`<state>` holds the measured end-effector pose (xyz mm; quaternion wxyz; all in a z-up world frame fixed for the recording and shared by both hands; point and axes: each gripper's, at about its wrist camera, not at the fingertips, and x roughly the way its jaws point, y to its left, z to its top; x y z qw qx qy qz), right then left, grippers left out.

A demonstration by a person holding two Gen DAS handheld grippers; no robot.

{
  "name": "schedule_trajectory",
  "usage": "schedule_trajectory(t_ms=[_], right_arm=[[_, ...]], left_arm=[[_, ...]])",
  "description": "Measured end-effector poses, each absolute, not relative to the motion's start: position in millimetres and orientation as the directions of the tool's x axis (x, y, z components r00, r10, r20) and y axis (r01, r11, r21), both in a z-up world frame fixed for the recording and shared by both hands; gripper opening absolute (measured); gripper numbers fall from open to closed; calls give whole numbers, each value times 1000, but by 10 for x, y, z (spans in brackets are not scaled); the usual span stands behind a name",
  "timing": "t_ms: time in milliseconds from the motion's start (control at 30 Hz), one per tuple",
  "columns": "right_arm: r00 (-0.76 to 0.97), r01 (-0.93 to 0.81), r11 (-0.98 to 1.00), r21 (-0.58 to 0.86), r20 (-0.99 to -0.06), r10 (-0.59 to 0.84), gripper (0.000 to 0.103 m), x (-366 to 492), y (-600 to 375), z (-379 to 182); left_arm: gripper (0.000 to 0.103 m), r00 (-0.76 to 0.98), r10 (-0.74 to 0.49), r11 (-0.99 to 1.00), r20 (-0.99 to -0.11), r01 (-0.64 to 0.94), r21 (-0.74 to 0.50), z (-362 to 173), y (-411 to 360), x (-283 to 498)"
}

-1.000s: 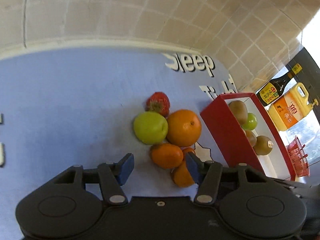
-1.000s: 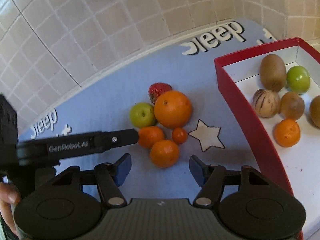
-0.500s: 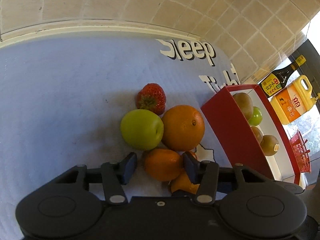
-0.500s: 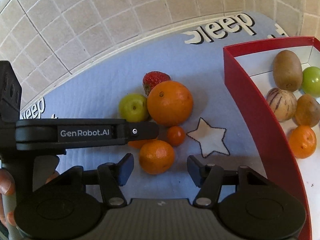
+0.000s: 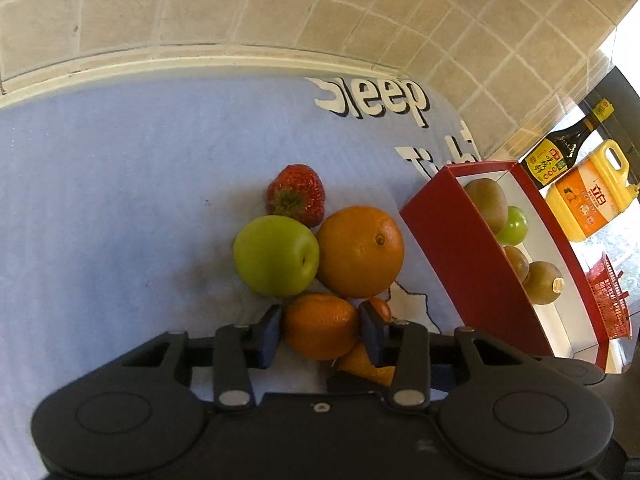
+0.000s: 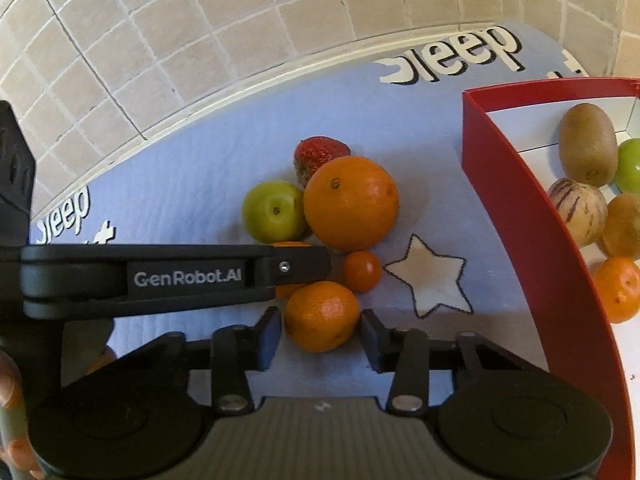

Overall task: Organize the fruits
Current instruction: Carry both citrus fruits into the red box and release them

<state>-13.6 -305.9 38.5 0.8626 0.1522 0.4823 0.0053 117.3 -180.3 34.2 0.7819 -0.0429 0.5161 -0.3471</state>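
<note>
Two small round orange mandarins lie nearest, close together on the blue soft mat (image 5: 120,208). The left hand-held gripper (image 5: 320,332) has the first mandarin (image 5: 320,326) between its two black fingers. Its jaws are closing, and the pads look to touch the fruit on both sides. The right hand-held gripper (image 6: 322,334) has the second mandarin (image 6: 322,316) between its fingers. Its jaws are closing too, but a thin gap shows at each pad. The two mandarins lie just beside each other, and one long finger of the left hand-held gripper hides most of the first one in the right view.

Just past them sit a tiny red-orange tomato (image 6: 362,271) and a white star shape (image 6: 434,276) printed on the mat. Next come a big round orange (image 5: 360,252) and a round green apple (image 5: 276,256), touching each other. A red strawberry (image 5: 298,196) sits right behind them.

To the right stands a red box with a white inside (image 5: 460,248). It holds brown kiwis (image 6: 588,144), a small green fruit (image 6: 630,166), a pale striped fruit (image 6: 578,214) and one more little orange fruit (image 6: 618,288).

Farther back stand a dark sauce bottle (image 5: 560,152), a yellow oil jug (image 5: 588,192) and the beige tiled wall (image 5: 240,8).
</note>
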Motion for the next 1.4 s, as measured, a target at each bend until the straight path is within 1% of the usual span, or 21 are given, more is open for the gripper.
schedule_trajectory(t_ms=[133, 267, 333, 467, 567, 733, 800, 900, 1000, 1100, 1167, 1300, 1400], right_arm=[[539, 154, 934, 323, -820, 195, 42, -183, -3109, 405], [553, 159, 931, 327, -811, 190, 42, -283, -3123, 498], [561, 162, 931, 327, -807, 186, 42, -357, -3135, 581], [604, 174, 907, 384, -769, 210, 42, -599, -3274, 836], [667, 206, 901, 381, -728, 156, 42, -828, -3464, 1116], [767, 314, 881, 354, -641, -16, 42, -1309, -3970, 1618], [784, 368, 860, 352, -615, -84, 42, -1487, -4189, 1746], [783, 451, 822, 347, -595, -179, 42, -1717, -4513, 1829], [755, 525, 779, 343, -609, -241, 42, -1864, -4843, 1753], [722, 581, 730, 360, -642, -257, 42, -1943, -5105, 1590], [701, 609, 698, 377, -668, -251, 42, -1950, -5249, 1442], [685, 621, 655, 430, -703, -188, 42, -1866, -5457, 1163], [661, 630, 662, 407, -729, -181, 42, -1737, -5473, 1016]], left_arm=[[48, 237, -582, 759, -778, 502, -414, 416, -1781, 1114], [48, 252, -586, 757, -770, 511, -409, 558, -1740, 1023], [48, 264, -597, 750, -758, 518, -411, 669, -1732, 957], [48, 294, -632, 717, -717, 572, -398, 989, -1812, 768], [48, 313, -668, 681, -676, 622, -385, 1280, -1948, 633], [48, 288, -751, 564, -595, 748, -350, 1811, -2376, 386], [48, 274, -780, 511, -563, 798, -320, 1988, -2592, 277], [48, 229, -810, 437, -540, 850, -295, 2097, -2892, 165], [48, 194, -802, 399, -565, 878, -266, 2010, -3228, 89], [48, 144, -766, 387, -627, 881, -272, 1796, -3494, 56], [48, 111, -751, 371, -651, 886, -277, 1637, -3607, 34], [48, 90, -678, 353, -730, 911, -215, 1243, -3782, -27], [48, 73, -630, 342, -773, 920, -192, 989, -3891, -54]])
